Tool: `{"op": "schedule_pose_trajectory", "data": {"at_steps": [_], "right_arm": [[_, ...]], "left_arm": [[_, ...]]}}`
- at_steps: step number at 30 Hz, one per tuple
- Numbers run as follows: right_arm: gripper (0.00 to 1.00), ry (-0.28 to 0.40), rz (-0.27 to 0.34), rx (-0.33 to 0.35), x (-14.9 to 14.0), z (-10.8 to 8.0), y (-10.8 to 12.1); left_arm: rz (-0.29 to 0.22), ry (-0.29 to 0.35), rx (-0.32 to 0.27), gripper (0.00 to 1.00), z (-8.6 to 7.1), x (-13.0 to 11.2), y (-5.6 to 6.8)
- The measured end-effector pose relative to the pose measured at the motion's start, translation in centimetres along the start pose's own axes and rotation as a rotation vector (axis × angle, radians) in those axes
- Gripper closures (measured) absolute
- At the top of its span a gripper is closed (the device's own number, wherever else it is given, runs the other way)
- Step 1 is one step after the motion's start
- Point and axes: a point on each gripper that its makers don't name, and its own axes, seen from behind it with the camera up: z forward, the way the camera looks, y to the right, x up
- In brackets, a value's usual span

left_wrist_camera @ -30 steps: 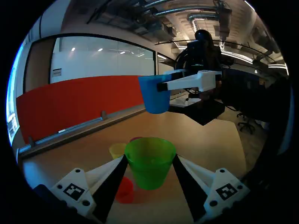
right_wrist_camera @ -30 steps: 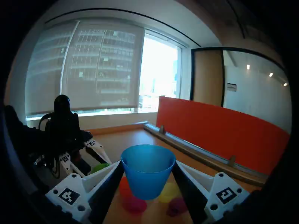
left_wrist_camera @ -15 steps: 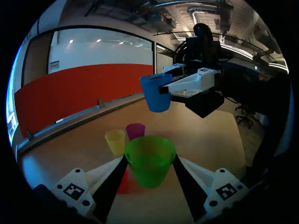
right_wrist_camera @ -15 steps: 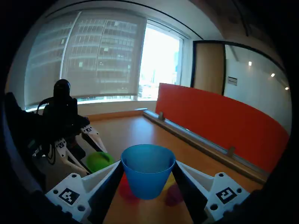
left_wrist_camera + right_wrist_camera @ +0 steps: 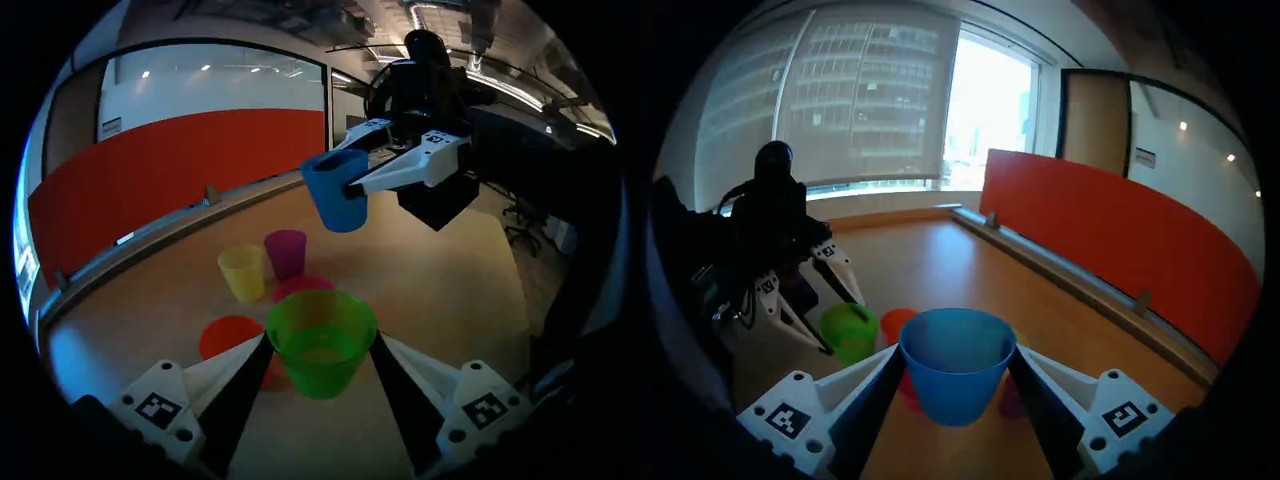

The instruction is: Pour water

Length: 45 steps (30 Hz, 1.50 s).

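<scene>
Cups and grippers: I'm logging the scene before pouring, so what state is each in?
Green cup: upright, held by left gripper.
Blue cup: raised, held by right gripper.
Yellow cup: upright on table, free.
Purple cup: upright on table, free.
Red cup: upright on table, free.

A pale wooden tabletop spreads wide, with a red partition panel standing along its far edge on a grey rail. Behind the panel, a glass wall shows small ceiling lights. Exposed ducts run overhead, and an office chair stands beyond the table. A roller blind covers most of the window. Daylight glares through the bare pane beside a wooden door.
</scene>
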Motion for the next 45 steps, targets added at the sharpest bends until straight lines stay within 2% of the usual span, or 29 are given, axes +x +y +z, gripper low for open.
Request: {"op": "schedule_pose_trajectory", "data": {"at_steps": [9,23,35,45], "right_arm": [[0.09,-0.051,-0.003,0.020,-2.7,0.9,-0.2],[0.09,-0.131,0.003,0.046,-7.5,2.0,-0.4],[0.09,-0.160,0.015,0.058,-9.6,2.7,-0.7],[0.09,-0.163,0.021,0.054,-10.0,2.9,-0.6]], "left_arm": [[-0.005,-0.056,-0.019,0.14,0.6,-2.1,0.4],[-0.024,-0.108,-0.029,0.14,1.7,-4.1,0.1],[-0.037,-0.135,-0.038,0.14,2.5,-5.4,0.1],[-0.040,-0.139,-0.048,0.14,2.8,-5.7,0.3]]}}
